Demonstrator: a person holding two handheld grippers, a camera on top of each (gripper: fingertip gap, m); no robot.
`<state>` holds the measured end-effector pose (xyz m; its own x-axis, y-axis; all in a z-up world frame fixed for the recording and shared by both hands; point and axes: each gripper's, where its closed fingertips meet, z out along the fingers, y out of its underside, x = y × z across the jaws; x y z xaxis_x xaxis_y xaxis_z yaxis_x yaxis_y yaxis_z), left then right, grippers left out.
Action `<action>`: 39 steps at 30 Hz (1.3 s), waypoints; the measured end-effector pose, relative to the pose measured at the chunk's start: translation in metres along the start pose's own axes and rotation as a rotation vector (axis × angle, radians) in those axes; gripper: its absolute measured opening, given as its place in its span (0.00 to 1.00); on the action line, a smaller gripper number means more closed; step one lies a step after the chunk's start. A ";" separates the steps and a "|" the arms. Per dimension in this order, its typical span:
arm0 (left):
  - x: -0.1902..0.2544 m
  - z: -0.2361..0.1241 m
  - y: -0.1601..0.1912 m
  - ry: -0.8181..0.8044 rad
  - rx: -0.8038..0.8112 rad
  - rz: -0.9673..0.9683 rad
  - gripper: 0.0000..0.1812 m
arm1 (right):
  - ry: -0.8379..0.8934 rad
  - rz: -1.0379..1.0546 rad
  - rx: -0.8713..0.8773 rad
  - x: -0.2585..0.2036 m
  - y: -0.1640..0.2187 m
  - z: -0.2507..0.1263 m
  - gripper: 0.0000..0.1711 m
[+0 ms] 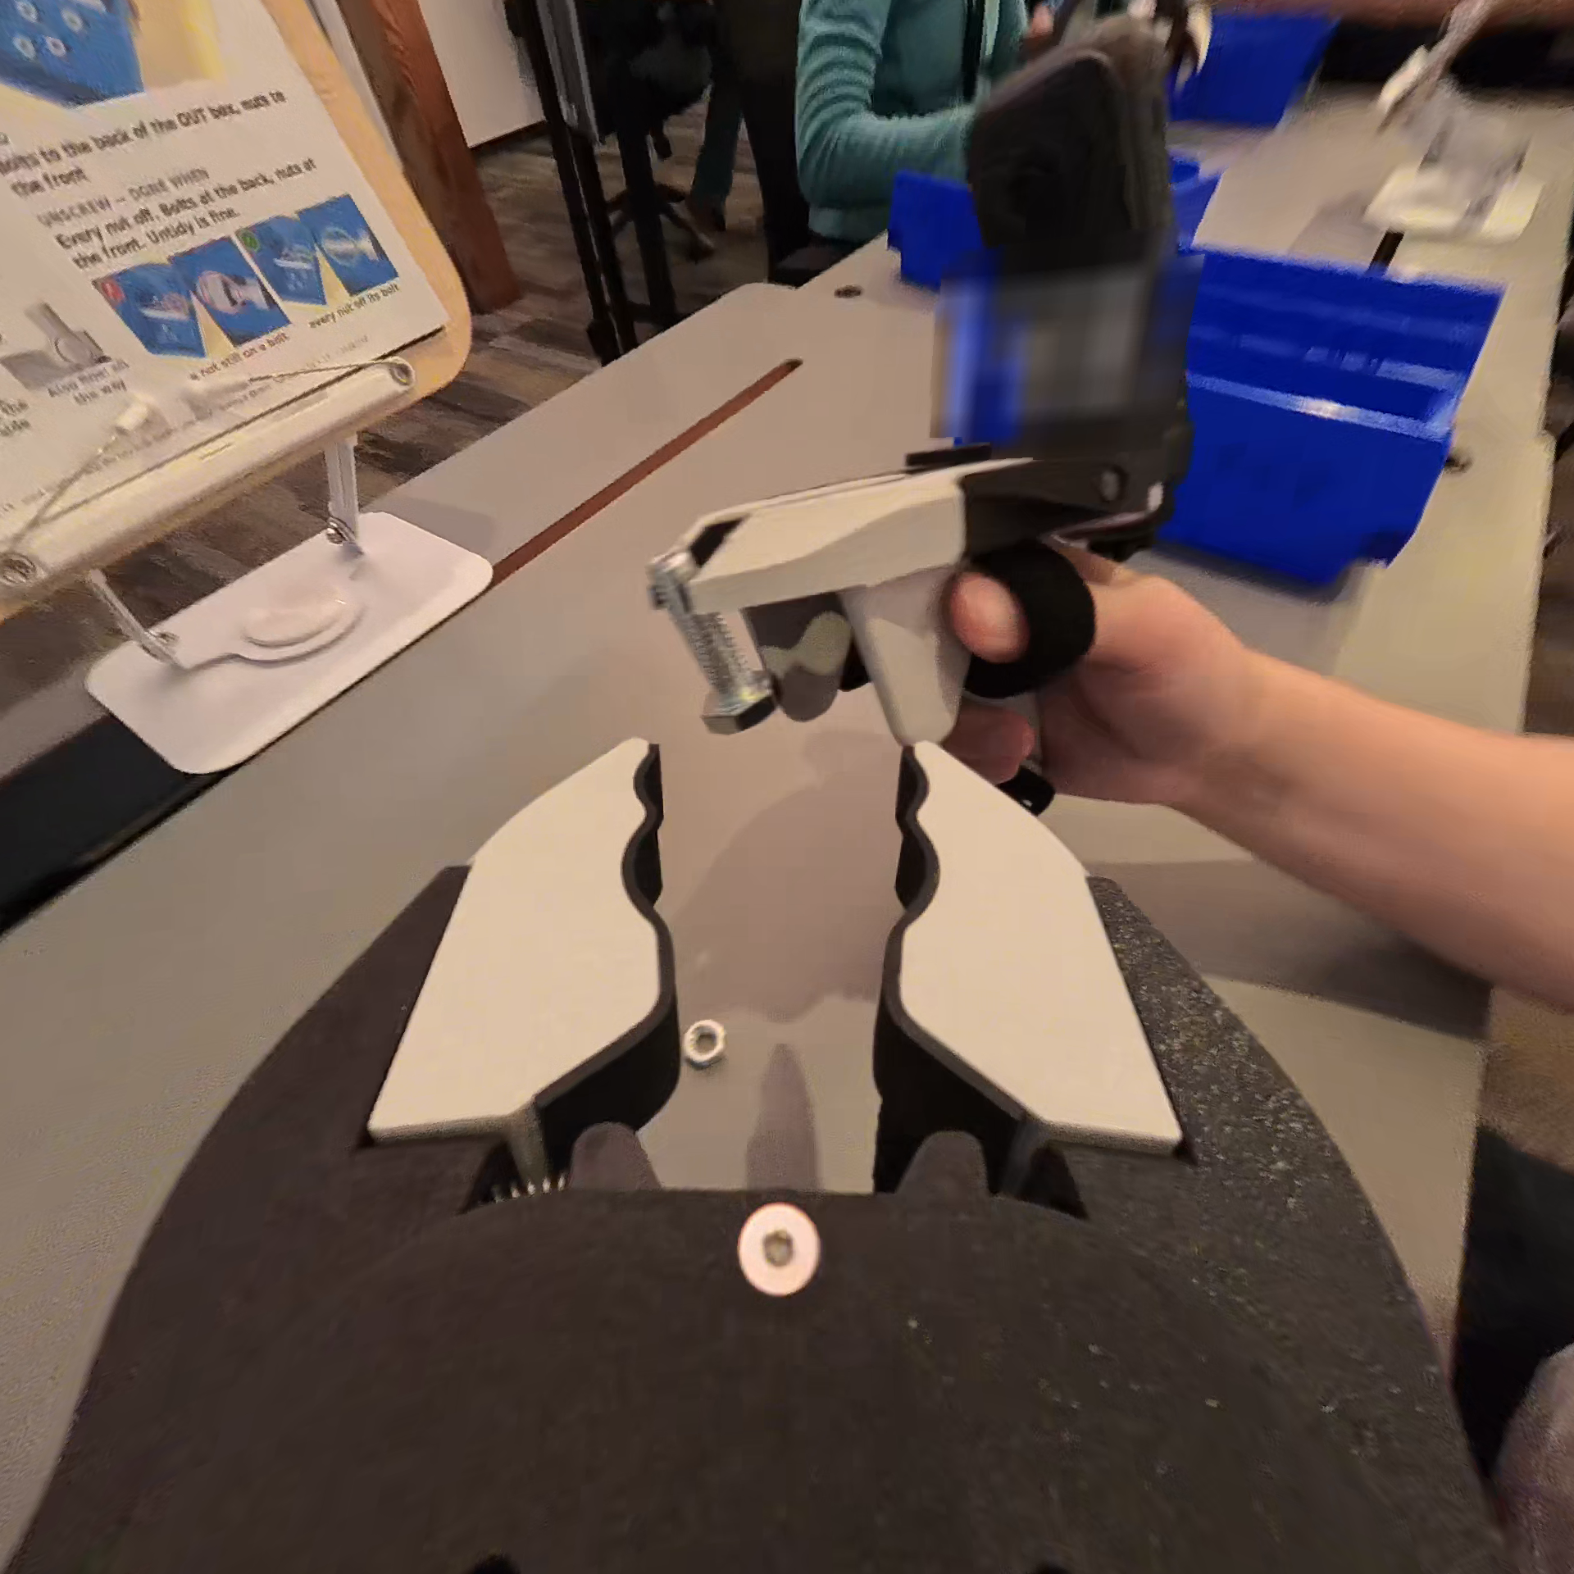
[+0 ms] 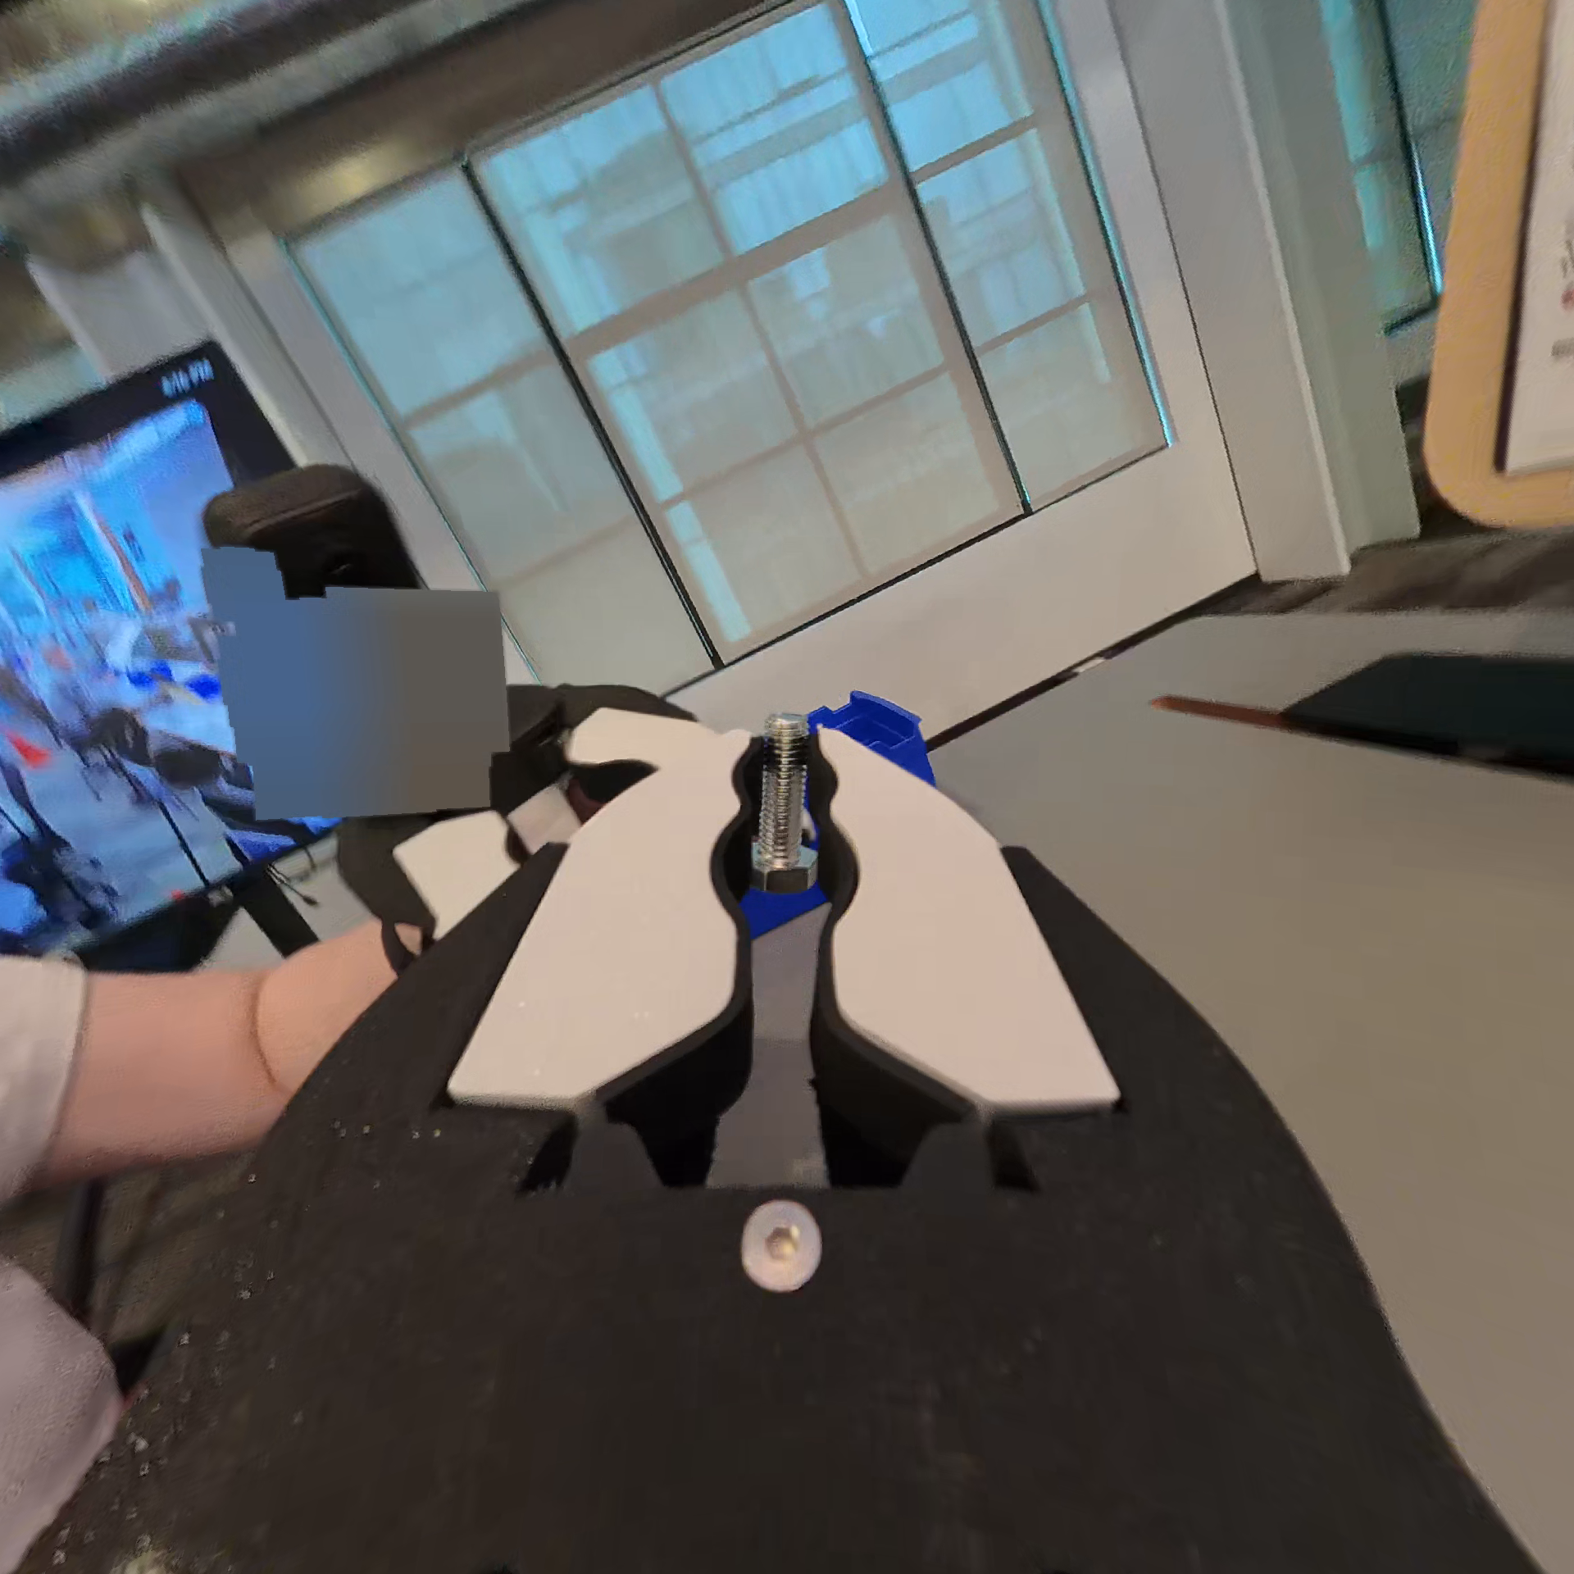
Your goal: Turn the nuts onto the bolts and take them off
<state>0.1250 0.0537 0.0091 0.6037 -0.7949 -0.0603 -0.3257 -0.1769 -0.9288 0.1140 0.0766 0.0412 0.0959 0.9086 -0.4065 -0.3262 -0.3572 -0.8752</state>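
My left gripper [image 1: 779, 754] is open and empty, held low over the grey table [image 1: 255, 894]. A small silver nut [image 1: 703, 1042] lies on the table between its fingers, near their base. My right gripper [image 2: 784, 741] is shut on a silver bolt [image 2: 782, 805], gripping the threaded shank with the hex head toward the camera. In the left wrist view the right gripper [image 1: 681, 588] shows just beyond my left fingertips, held by a hand, with the bolt [image 1: 720, 647] hanging tilted, head down. The left gripper shows at the left of the right wrist view [image 2: 596, 749].
Blue bins [image 1: 1312, 409] stand at the back right of the table. An instruction board [image 1: 196, 281] on a white stand [image 1: 281, 630] is at the left. A person in a teal top [image 1: 886, 111] sits beyond the table. A screen [image 2: 102, 664] and a window [image 2: 724, 358] are behind. The tips of both grippers are at nearly the same place.
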 end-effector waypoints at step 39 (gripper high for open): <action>0.029 0.000 -0.031 0.054 0.258 0.018 0.10 | -0.131 -0.463 0.061 -0.057 -0.015 -0.020 0.05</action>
<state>0.1527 0.0366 0.0364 0.5578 -0.8274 -0.0644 -0.1351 -0.0140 -0.9907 0.1320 0.0262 0.0722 0.1264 0.9900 0.0621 -0.3325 0.1013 -0.9377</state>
